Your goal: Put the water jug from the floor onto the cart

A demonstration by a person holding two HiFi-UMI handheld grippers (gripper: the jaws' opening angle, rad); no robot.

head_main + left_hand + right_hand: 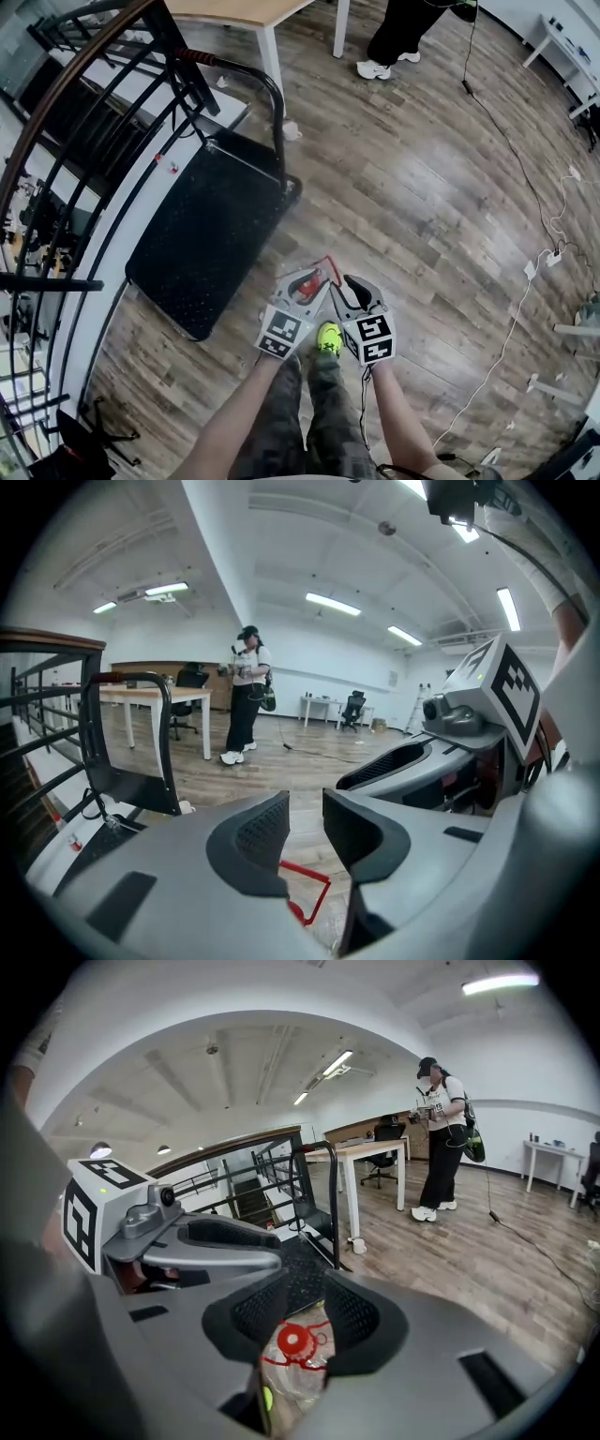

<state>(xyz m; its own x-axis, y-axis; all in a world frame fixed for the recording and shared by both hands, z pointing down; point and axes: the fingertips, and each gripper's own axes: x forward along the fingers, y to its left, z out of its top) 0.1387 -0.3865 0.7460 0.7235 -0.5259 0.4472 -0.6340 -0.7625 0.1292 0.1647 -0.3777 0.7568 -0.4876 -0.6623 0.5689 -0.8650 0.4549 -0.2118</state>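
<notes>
The floor (422, 187) is of long wooden planks, brown and grey. In the head view, one cart (206, 244) lies at centre left. It has a flat black deck with a fine dotted texture and a bent black tube for a handle. A black metal railing (84, 122) curves along the left edge. One other person (394, 42) stands at the top, next to one table (244, 11) with a wooden top. Your two grippers are at lower centre, just beside each other, and each carries one marker cube. These are your left gripper (305, 279) and your right gripper (354, 289). Only the red parts of the water jug (323, 262) show between their tips. It is on the floor near the cart's lower right corner.

In the left gripper view, the left gripper (306, 829) has its ribbed dark pads apart by a narrow gap and it grips nothing. The thin red handle of the water jug (309, 892) shows low in that gap. The right gripper (412, 761) is at the right.

In the right gripper view, the right gripper (305, 1312) also has its jaws apart and they touch nothing. Below the gap is the water jug (295, 1349), of clear plastic with one round red cap. The cap faces up at the camera, so the long axis seems upright. The cart (300, 1269) lies just behind it.
</notes>
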